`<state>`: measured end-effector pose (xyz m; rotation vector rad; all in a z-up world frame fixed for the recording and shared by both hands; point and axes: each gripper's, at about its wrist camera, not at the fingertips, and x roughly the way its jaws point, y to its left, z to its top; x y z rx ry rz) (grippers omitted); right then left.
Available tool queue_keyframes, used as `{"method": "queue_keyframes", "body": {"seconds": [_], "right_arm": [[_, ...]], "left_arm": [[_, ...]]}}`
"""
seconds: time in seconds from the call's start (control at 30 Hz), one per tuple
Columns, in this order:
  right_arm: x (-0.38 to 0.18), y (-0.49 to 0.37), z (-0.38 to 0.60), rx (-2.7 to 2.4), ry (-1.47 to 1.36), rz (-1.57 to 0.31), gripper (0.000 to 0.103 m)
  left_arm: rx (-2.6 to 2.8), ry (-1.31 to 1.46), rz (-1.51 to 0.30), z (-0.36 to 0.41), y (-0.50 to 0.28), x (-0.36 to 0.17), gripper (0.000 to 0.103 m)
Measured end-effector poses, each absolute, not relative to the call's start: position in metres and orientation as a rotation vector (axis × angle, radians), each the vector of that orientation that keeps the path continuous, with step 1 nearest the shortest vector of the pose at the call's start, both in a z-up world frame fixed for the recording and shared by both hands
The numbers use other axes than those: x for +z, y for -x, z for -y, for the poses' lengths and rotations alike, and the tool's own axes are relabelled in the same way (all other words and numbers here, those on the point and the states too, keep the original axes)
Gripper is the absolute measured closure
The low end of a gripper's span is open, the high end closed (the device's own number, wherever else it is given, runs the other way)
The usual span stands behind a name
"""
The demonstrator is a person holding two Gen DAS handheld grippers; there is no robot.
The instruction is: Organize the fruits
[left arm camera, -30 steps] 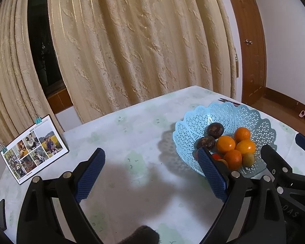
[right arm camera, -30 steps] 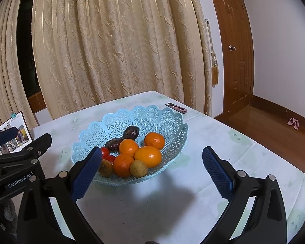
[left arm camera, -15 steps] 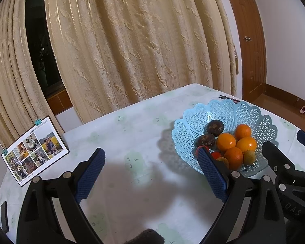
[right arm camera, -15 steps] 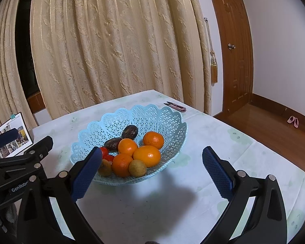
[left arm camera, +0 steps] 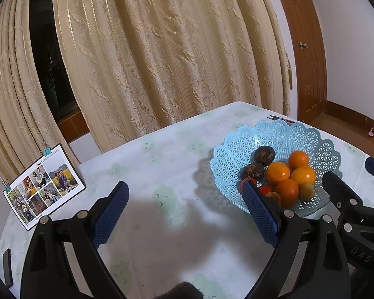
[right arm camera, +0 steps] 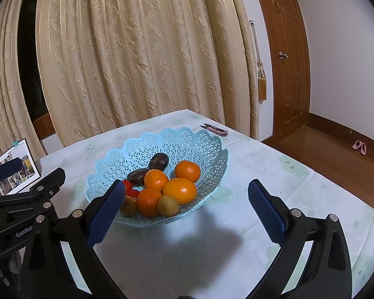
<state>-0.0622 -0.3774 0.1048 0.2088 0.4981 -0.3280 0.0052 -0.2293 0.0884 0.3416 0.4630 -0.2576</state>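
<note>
Right wrist view: basket (right arm camera: 127,149) slightly nearer than before.

Cream curtains (right arm camera: 137,57) — wooden door (right arm camera: 286,62)

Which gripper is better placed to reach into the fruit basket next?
Probably the right gripper. Its open fingers frame the blue basket almost straight ahead, with the oranges between them. The left gripper, also open, points at bare tablecloth, with the basket off to its right.

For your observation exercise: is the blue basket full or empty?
Partly full: the blue basket holds oranges and other small fruits, its far side bare.
</note>
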Motion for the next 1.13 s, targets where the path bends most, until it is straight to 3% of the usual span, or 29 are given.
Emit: {"method": "queue_keyframes", "body": {"seconds": [0.83, 1.13], "right_arm": [[0.102, 0.062, 0.379, -0.329, -0.223, -0.512, 0.003], [0.102, 0.061, 0.378, -0.311, -0.223, -0.512, 0.003]], "left_arm": [[-0.287, -0.34, -0.498, 0.225, -0.009, 0.085, 0.012], [-0.243, -0.282, -0.631, 0.184, -0.014, 0.073, 0.011]]}}
